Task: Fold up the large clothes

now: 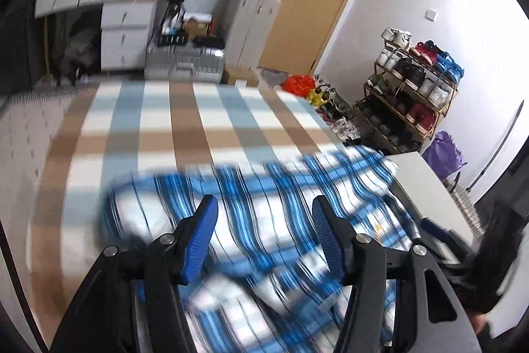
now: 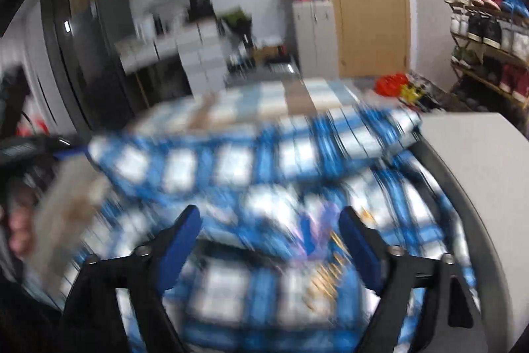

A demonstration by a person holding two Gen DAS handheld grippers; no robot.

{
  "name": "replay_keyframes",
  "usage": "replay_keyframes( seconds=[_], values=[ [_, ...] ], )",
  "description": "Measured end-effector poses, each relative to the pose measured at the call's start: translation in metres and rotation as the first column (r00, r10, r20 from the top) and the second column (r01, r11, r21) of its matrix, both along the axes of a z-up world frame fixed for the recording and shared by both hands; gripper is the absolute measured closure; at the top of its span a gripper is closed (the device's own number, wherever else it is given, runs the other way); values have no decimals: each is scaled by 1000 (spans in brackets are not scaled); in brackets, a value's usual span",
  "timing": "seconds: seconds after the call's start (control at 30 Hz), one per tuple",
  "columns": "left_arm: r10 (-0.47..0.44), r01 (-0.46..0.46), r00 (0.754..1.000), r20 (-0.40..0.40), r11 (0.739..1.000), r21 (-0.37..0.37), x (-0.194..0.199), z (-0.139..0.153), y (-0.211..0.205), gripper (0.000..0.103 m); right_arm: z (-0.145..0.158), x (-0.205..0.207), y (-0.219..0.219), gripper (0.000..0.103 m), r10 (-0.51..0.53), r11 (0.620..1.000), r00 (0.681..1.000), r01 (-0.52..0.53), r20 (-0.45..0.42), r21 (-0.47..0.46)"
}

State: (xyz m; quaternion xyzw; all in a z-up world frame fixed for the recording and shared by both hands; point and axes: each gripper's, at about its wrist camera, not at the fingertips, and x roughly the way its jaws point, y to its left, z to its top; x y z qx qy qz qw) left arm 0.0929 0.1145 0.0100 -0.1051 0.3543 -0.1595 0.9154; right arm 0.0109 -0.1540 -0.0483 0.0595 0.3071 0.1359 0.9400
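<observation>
Blue plaid garment (image 1: 264, 214) lies doubled on the checked cloth (image 1: 185, 128) — folded edge toward the far side. Left gripper (image 1: 263, 214) half-spread, right gripper (image 2: 269, 227) wide apart, both empty above it — likely let go so the fold settles flat.

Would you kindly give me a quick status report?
Left gripper and right gripper open, nothing held. Blue plaid garment lying on checked cover. Nothing in the way.

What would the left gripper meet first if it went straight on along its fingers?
Most likely the blue plaid garment lying on the striped bedcover; the open left gripper points down at it. Blur leaves depth unclear.
</observation>
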Motion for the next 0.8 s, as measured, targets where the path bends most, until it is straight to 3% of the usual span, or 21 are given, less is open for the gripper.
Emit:
replay_keyframes(
  seconds=[0.03, 0.1, 0.17, 0.23, 0.37, 0.47, 0.63, 0.8],
  values=[
    [29, -29, 999, 15, 1000, -5, 2, -2, 8, 49, 9, 11, 6, 5, 17, 1000, 1000, -17, -6, 8],
    [110, -109, 994, 7, 990, -87, 15, -11, 29, 49, 21, 27, 18, 5, 35, 999, 999, -35, 0, 13],
    [123, -134, 989, -79, 979, -155, 26, -29, 41, 49, 21, 49, 35, 4, 58, 998, 998, -58, -10, -9],
    [92, -122, 981, -171, 977, -172, 40, -50, 42, 49, 8, 71, 52, 4, 52, 996, 997, -56, -63, -68],
    [120, -118, 950, -288, 993, 24, 48, -85, 32, 49, -37, 92, 77, 4, 46, 974, 986, -80, -161, -213],
    [118, -111, 911, -395, 993, 39, 46, -108, 37, 49, -72, 91, 82, 5, 13, 912, 970, -112, -243, -396],
    [101, -94, 915, -390, 995, 38, 30, -112, 37, 49, -94, 77, 68, 5, 51, 890, 947, -187, -318, -415],
    [144, -129, 919, -367, 989, 65, 14, -99, 32, 49, -92, 68, 49, 4, 59, 923, 927, -192, -371, -333]
  ],
)
